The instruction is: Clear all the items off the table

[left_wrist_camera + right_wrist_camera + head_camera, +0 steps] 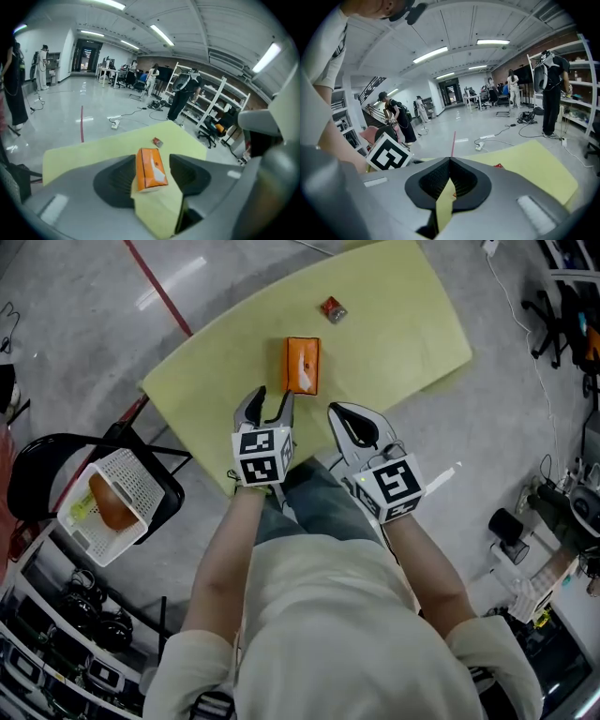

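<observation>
An orange packet (303,365) lies flat on the yellow table (403,324), with a small red item (333,308) beyond it. My left gripper (271,399) is open just at the packet's near end. In the left gripper view the orange packet (150,171) shows in the gap between the spread jaws, and neither pad presses on it; the small red item (157,141) lies farther off. My right gripper (339,414) is shut and empty, over the table's near edge to the right of the packet. In the right gripper view its tips (450,160) meet.
A white basket (133,476) holding an orange thing (111,505) rests on a black chair (37,460) to the left of the table. Cables, office chairs and shelving stand on the floor at the right. Several people stand far off in the hall.
</observation>
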Tool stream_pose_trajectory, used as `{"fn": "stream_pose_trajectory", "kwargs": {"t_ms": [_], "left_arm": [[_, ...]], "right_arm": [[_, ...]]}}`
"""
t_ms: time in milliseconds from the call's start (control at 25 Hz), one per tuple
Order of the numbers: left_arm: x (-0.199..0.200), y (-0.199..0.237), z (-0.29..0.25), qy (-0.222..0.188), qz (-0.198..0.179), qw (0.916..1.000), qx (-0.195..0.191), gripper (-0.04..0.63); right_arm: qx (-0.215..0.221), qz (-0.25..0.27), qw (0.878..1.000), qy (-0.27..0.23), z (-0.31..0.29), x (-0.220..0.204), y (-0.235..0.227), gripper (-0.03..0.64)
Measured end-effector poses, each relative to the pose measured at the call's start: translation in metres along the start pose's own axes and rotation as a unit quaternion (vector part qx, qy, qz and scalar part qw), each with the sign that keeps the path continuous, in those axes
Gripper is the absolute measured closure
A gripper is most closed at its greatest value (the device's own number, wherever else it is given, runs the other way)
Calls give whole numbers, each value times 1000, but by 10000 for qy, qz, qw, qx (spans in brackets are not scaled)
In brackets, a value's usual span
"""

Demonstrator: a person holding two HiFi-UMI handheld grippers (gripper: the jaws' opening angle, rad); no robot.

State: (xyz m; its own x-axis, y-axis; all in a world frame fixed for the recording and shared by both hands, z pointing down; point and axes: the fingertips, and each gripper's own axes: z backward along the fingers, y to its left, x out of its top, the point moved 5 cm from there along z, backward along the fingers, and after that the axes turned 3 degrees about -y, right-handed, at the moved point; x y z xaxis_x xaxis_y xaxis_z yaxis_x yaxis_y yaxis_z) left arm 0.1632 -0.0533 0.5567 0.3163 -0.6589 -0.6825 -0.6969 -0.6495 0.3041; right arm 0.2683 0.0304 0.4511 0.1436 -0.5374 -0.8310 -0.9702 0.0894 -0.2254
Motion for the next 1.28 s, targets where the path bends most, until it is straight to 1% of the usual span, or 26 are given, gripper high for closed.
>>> {"fn": "stream_pose_trajectory", "kwargs": {"t_ms": [40, 160, 320, 480, 600, 720, 840, 1200, 1280], "left_arm": [[-5, -3, -9, 60, -37, 10000, 12, 346], [-19, -10, -35, 264, -85, 9996, 28, 261], [-37, -19, -67, 469, -140, 9987, 108, 179], [-55, -26, -93, 772, -133, 9968, 173, 118], [-64, -28, -112, 881, -125, 9958, 202, 75], [-75, -24, -130, 947, -145, 9950, 268, 48], [-83, -22, -145, 1034, -182, 9939, 337, 40], [-88, -14, -171, 1130, -111, 9921, 537, 44], [-89, -13, -172, 1171, -173, 9913, 576, 63]], "right_arm": [[-25, -34, 10000, 5, 0, -3, -5, 623], [-85, -142, 9998, 53, 1, -12, -18, 623], [-157, -263, 9995, 125, 5, -23, -35, 623], [-198, -345, 9990, 200, 10, -33, -49, 623], [-232, -408, 9986, 259, 10, -41, -57, 623], [-251, -470, 9981, 316, 7, -48, -62, 623], [-253, -510, 9977, 378, 8, -53, -65, 623], [-285, -651, 9964, 461, 12, -70, -70, 623], [-286, -654, 9964, 465, 12, -71, -70, 623]]}}
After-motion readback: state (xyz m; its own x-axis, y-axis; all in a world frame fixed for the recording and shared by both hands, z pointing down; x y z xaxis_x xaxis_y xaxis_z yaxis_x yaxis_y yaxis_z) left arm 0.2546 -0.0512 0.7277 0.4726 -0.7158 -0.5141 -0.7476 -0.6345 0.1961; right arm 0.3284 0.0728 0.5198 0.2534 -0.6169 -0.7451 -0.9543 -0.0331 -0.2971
